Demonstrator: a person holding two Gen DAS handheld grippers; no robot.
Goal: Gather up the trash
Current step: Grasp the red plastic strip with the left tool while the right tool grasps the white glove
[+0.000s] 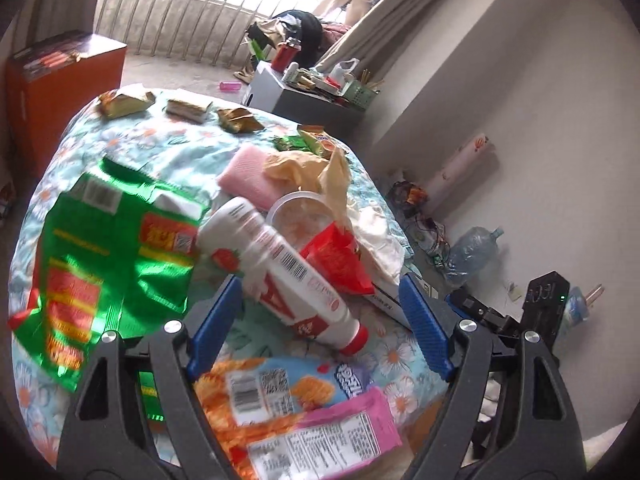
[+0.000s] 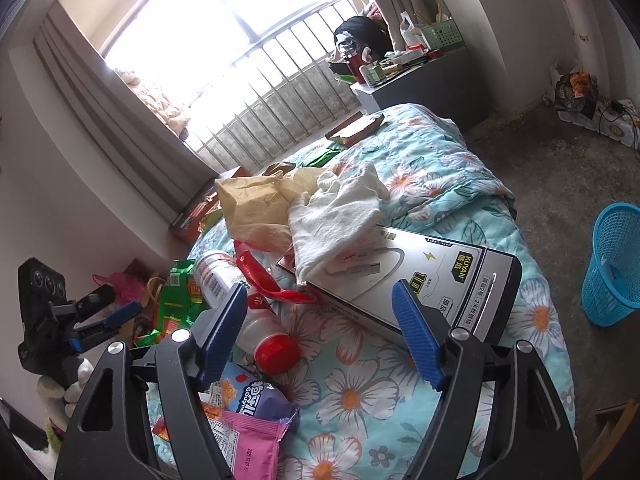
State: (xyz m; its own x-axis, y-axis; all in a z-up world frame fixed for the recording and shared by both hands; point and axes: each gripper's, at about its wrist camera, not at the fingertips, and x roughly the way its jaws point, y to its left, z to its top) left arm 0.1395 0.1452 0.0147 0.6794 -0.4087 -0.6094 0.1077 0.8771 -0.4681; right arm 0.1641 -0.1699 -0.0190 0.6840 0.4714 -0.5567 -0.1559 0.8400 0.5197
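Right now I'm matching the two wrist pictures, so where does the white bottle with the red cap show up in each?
Left wrist view: the white bottle lies centre frame between the left tool's open fingers, cap toward the camera.
Right wrist view: the bottle lies lower left, beside the right tool's left finger.
Shared landmark: the red plastic bag touching it.
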